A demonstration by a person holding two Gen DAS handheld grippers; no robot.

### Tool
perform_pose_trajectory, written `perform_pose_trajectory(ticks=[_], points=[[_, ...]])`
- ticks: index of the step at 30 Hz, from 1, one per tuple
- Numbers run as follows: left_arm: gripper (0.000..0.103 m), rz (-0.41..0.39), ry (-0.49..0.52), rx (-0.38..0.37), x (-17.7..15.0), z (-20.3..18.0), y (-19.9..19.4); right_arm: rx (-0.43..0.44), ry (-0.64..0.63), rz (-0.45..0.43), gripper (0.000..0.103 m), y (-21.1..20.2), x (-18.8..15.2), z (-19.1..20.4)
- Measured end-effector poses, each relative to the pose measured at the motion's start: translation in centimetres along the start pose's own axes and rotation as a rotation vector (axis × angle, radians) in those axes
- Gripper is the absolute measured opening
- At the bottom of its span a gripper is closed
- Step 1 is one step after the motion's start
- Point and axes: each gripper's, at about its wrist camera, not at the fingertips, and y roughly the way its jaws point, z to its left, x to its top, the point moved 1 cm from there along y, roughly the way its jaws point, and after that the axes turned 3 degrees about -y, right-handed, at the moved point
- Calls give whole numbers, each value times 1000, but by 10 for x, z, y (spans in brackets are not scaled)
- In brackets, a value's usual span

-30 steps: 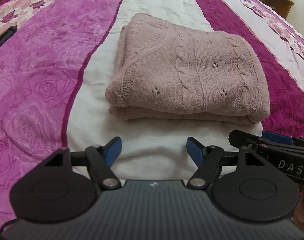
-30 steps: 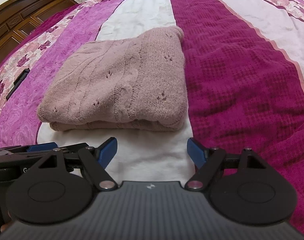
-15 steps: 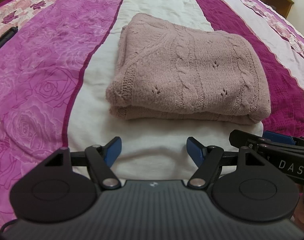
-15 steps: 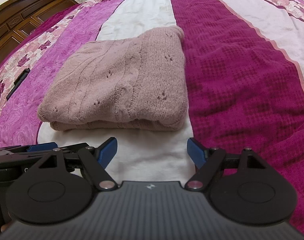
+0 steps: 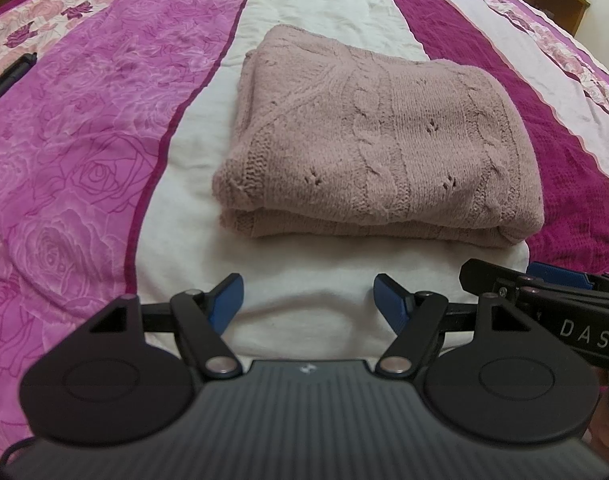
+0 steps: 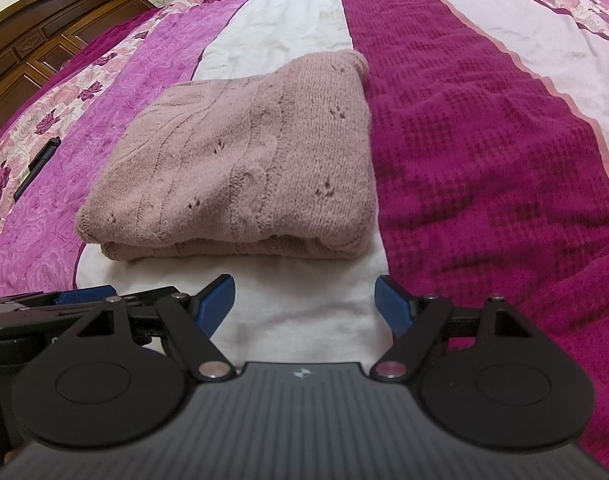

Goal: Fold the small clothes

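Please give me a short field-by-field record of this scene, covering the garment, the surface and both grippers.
garment: pink knit sweater, folded in layers, lying flat
surface: bedspread, striped magenta, white and floral; the sweater lies mostly on the white stripe
left gripper: jaws open, nothing between them, short of the sweater's near edge
right gripper: jaws open, empty, also short of the sweater
other: dark slim object on the bedspread, off to the left; cannot tell what it is
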Motion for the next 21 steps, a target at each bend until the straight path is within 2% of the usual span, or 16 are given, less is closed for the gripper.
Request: perform_pose_trajectory(ticks=[21], points=[[73,1,-1,6,-3,2,-1,4,4,1,82,0,-2,0]])
